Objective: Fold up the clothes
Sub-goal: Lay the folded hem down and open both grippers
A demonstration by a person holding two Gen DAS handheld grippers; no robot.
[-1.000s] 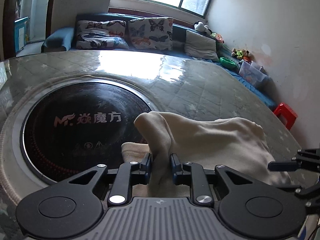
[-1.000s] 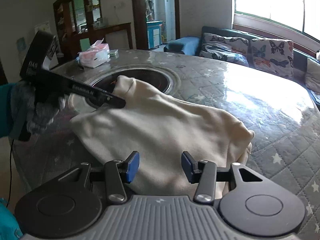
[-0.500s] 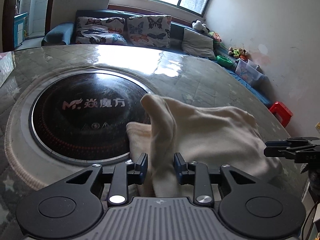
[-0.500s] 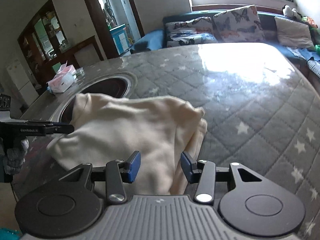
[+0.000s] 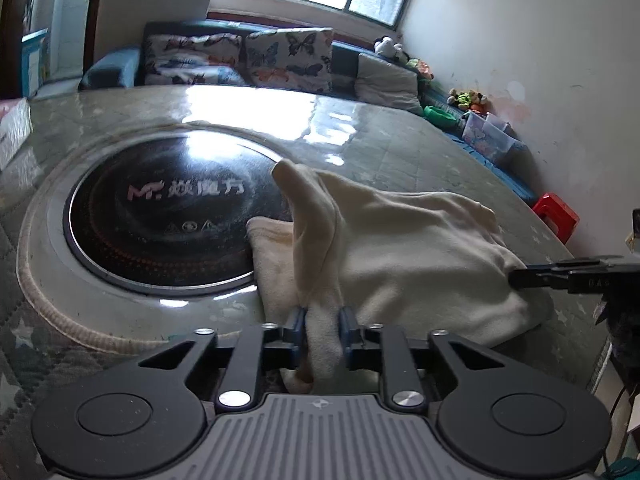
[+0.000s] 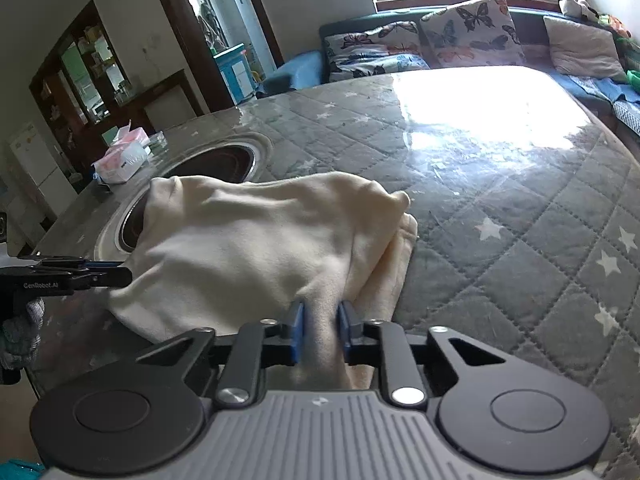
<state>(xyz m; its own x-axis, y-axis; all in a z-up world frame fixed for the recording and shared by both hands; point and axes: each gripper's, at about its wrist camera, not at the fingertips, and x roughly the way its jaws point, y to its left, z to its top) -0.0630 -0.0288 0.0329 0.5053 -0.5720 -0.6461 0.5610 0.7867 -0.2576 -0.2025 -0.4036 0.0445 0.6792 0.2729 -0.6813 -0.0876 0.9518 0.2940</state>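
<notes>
A cream garment [image 5: 420,248] lies bunched on the table, partly over the round hob. In the left wrist view a raised fold of it runs down between my left gripper's [image 5: 322,326] blue pads, whose jaws are closing and pinch the cloth. In the right wrist view my right gripper [image 6: 321,322] has its jaws closing too, and the garment [image 6: 248,240] edge is squeezed between its pads. Each gripper shows in the other's view at the cloth's opposite end: the right gripper [image 5: 520,276] and the left gripper [image 6: 120,274].
The table [image 6: 500,220] has a grey quilted star cover under glass. A black round hob [image 5: 160,220] is set into it. A pink tissue pack [image 6: 122,160] lies at the far left edge. A sofa with butterfly cushions [image 5: 288,60] stands behind, and a red stool [image 5: 558,216] to the right.
The right jaws have gone from wide apart to pinched on the garment's near edge. The left jaws opened a little, then narrowed again on the fold. Both grippers drew back slightly.
</notes>
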